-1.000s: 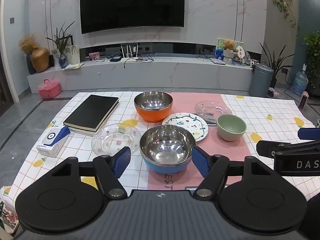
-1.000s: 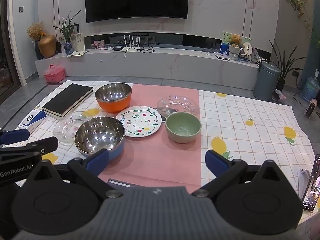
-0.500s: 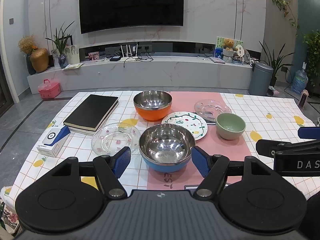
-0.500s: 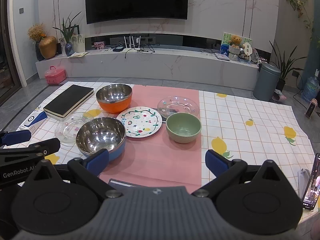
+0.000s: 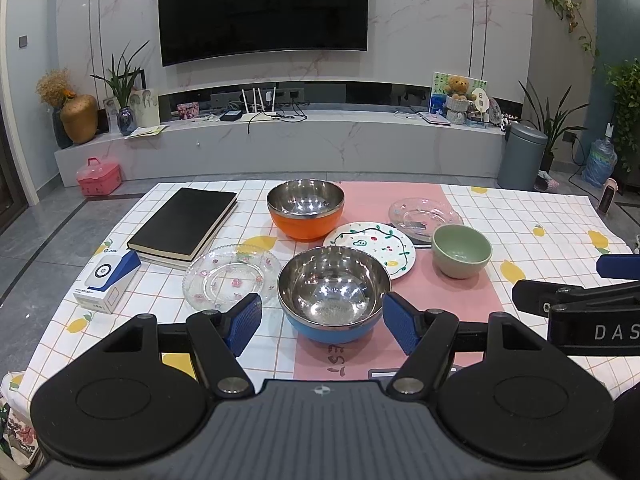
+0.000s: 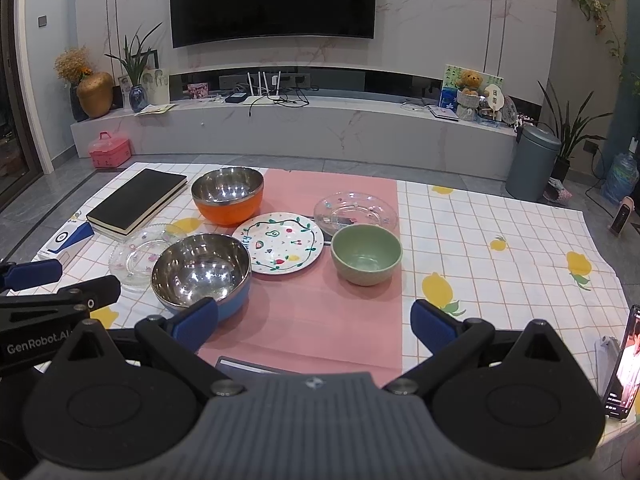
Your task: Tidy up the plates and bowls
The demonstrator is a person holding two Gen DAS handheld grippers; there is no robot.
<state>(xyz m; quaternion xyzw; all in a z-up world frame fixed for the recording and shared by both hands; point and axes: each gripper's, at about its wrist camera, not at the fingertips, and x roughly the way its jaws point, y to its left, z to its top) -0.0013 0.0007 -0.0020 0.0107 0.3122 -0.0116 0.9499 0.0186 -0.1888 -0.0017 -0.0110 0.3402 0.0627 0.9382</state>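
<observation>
The left gripper (image 5: 322, 323) hangs low over the near table edge, its blue-padded jaws spread wide and holding nothing; the steel-lined blue bowl (image 5: 334, 293) stands between and just beyond them. The right gripper (image 6: 314, 324) is likewise agape and empty, over the pink runner (image 6: 320, 316). Left of the blue bowl lies a clear glass plate with pink flowers (image 5: 232, 277). Farther right sits a pale green ceramic bowl (image 6: 366, 254), and between the bowls a white plate painted with vines and fruit (image 6: 278, 248). Beyond stand a steel-lined orange bowl (image 6: 227, 195), a second clear glass plate (image 6: 355, 213) and a black hardcover book (image 5: 184, 223).
</observation>
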